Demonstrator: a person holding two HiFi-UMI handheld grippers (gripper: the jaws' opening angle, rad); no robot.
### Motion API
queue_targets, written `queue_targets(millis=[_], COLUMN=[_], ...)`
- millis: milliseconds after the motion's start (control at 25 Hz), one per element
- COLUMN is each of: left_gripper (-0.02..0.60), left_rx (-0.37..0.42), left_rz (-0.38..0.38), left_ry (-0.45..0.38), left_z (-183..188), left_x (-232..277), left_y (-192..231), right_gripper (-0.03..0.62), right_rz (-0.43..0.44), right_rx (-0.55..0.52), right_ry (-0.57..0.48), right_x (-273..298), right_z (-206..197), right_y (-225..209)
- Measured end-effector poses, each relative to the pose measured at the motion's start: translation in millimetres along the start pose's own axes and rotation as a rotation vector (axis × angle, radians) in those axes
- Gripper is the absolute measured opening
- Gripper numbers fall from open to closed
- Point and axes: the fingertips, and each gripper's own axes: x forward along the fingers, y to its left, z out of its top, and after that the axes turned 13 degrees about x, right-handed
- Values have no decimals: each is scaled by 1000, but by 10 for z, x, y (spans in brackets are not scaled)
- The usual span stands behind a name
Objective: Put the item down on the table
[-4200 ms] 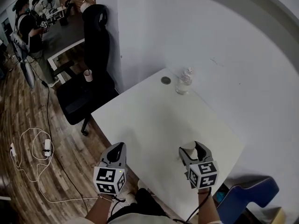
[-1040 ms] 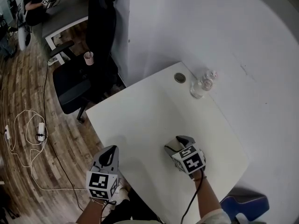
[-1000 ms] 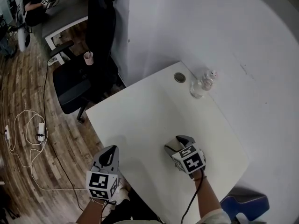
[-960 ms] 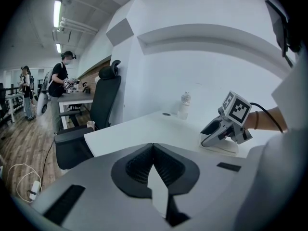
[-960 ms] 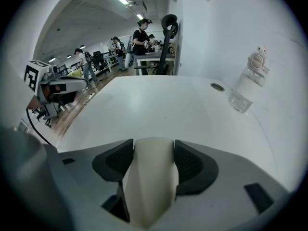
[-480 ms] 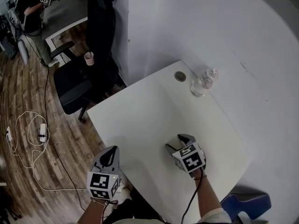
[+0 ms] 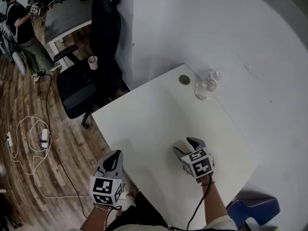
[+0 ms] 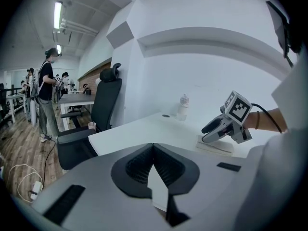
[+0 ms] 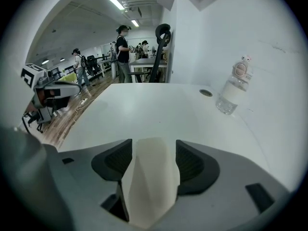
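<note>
- You had the right gripper [image 7: 186, 147] clenched on the task's thing, a pale cream, creased, paper-like item [image 9: 151, 170]. In the right gripper view it filled the whole gap between the jaws.
- That gripper sat low at about 5 o'clock on the white rectangular surface [image 7: 154, 114], with its nose tipped downward. Seen from the left gripper view, the item's pale underside looked level with the surface or just above it. I could not tell whether it was actually touching.
- The low, tilted hold suited the job: it would let the light item be set down flat, not dropped.
- Your left gripper [image 7: 114, 158] hung at about 7 o'clock, just off the near edge, with its jaws pressed together on nothing. Parked there, it left the landing spot free.
- A clear plastic water bottle [image 7: 206, 85] stood at about 1 o'clock, just beside a dark round grommet [image 7: 184, 80]. Both were well apart from the right gripper, so neither crowded the placement.
- By my reading, what was left was to spread the jaws and draw straight back. The risk was that something so light might cling to one jaw or tip over as you withdrew.
</note>
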Motion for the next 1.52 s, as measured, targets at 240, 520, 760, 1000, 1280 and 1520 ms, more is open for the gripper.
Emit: queue_targets(millis=[240, 520, 760, 1000, 1280, 1520], left_gripper=[17, 17, 17, 17, 17, 17], left_rx=[5, -10, -9, 15, 61, 107], left_rz=[-6, -30, -54, -69, -88, -93], left_ry=[-30, -73, -126, -178, -232, -272], left_z=[105, 246, 462, 694, 947, 1139], left_x=[-99, -221, -322, -420, -515, -602], left_y=[-37, -139, -265, -318, -380, -367], right_gripper=[295, 295, 284, 264, 196, 89], right_rz=[-23, -91, -173, -233, -277, -393], right_rx=[69, 126, 166, 174, 248, 331], right_ry=[-48, -119, -150, -206, -336, -485], right_x=[-251, -631, -1007, -1304, -1620, -1951], right_z=[-22, -62, -209, -257, -199, -120], right_y=[11, 12, 5, 73, 101, 46])
